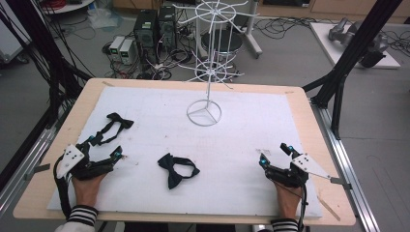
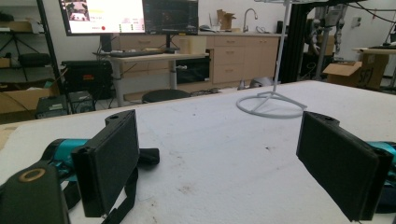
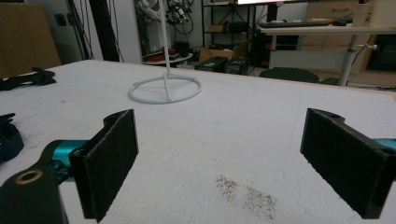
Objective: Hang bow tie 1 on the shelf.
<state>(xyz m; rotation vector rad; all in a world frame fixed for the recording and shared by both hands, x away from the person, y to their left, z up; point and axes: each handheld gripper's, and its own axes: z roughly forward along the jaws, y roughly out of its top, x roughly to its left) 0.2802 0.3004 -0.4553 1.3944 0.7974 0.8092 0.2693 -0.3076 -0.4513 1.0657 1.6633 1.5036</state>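
Resting low on the white mat (image 1: 159,104), both hands parked at the lower corners of the high view. Left gripper (image 1: 103,148) lying with jaws spread wide, nothing between them, just beside one black bow tie (image 1: 112,126) at left of frame, probably readying a pick. Right gripper (image 1: 274,153) likewise gaping, gripping nothing. Second bow tie (image 1: 176,168) lying flat at lower centre, between the hands. White wire display rack (image 1: 207,72) standing at upper centre, likely awaiting the ties.
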